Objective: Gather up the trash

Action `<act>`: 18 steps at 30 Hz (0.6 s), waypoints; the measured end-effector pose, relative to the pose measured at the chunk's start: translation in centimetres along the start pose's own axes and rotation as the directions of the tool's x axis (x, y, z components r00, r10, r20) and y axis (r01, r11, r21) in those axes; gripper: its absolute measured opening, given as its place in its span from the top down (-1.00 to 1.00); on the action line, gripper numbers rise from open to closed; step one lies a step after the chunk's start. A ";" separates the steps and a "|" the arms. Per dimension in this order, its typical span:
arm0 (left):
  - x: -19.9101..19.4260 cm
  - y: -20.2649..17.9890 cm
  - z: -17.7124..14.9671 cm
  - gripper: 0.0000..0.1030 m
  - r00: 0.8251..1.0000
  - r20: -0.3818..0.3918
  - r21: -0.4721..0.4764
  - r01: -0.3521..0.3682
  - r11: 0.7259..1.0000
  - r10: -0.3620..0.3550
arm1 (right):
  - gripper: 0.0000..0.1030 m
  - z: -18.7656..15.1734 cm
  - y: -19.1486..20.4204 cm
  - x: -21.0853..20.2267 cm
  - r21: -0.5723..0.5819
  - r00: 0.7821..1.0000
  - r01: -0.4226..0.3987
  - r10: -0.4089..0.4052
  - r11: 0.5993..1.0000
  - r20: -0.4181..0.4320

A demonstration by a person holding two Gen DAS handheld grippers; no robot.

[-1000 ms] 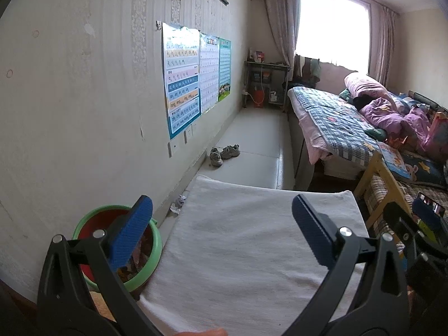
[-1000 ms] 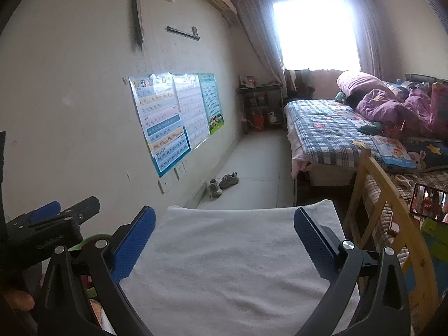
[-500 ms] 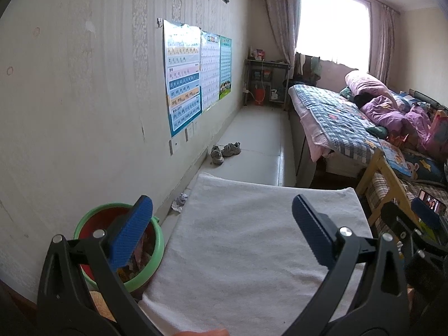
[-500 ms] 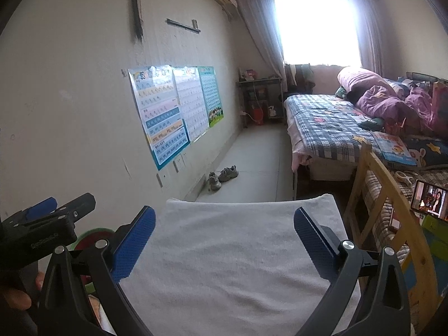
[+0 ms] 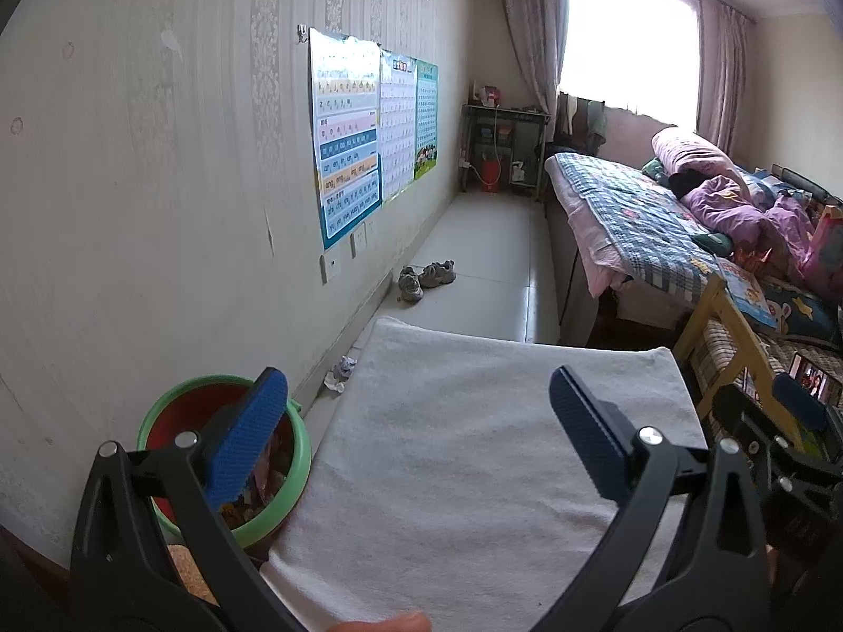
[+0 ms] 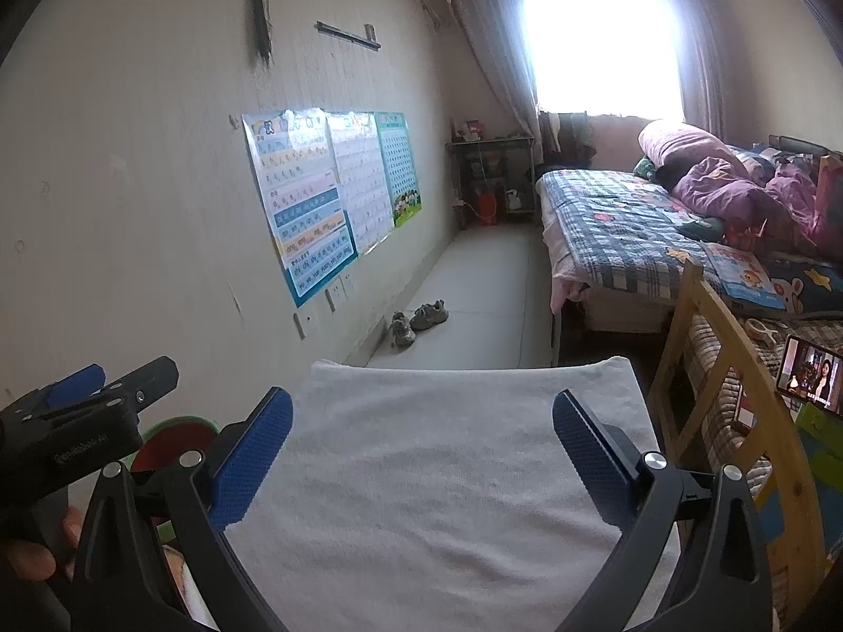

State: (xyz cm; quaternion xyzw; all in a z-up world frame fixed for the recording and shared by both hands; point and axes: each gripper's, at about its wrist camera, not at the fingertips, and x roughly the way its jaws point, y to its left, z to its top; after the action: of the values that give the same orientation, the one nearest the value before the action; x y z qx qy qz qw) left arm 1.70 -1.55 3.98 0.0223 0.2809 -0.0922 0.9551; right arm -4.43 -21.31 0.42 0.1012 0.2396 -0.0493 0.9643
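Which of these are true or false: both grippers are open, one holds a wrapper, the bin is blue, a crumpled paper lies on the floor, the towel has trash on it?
1. Both the left gripper and the right gripper are open. True.
2. One holds a wrapper. False: both are empty.
3. The bin is blue. False: green rim, red inside.
4. A crumpled paper lies on the floor by the wall. True.
5. The towel has trash on it. False: none shows.

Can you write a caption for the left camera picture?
Open left tool over a white towel, beside a green bin.
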 end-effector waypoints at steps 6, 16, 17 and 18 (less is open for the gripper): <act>0.4 0.4 -0.3 -0.90 1.000 -0.011 -0.007 0.003 1.000 -0.003 | -0.86 -0.2 0.0 0.4 -0.003 1.000 0.003 -0.004 1.000 -0.013; 0.9 0.6 -0.5 -0.90 1.000 -0.024 -0.013 0.006 1.000 -0.006 | -0.86 -0.4 -0.1 1.2 -0.006 0.999 0.002 -0.003 1.000 -0.035; 1.0 0.7 -0.6 -0.90 1.000 -0.025 -0.013 0.006 1.000 -0.007 | -0.86 -0.5 -0.1 1.2 -0.006 0.999 0.003 -0.003 1.000 -0.037; 1.0 0.7 -0.7 -0.90 1.000 -0.027 -0.014 0.006 1.000 -0.007 | -0.86 -0.5 -0.1 1.3 -0.006 0.999 0.003 -0.003 1.000 -0.040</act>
State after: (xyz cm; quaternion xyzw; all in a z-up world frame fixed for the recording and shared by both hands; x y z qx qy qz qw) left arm 2.32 -0.99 2.86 0.0161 0.2943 -0.0931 0.9510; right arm -3.52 -21.36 -0.66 0.0990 0.2590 -0.0479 0.9596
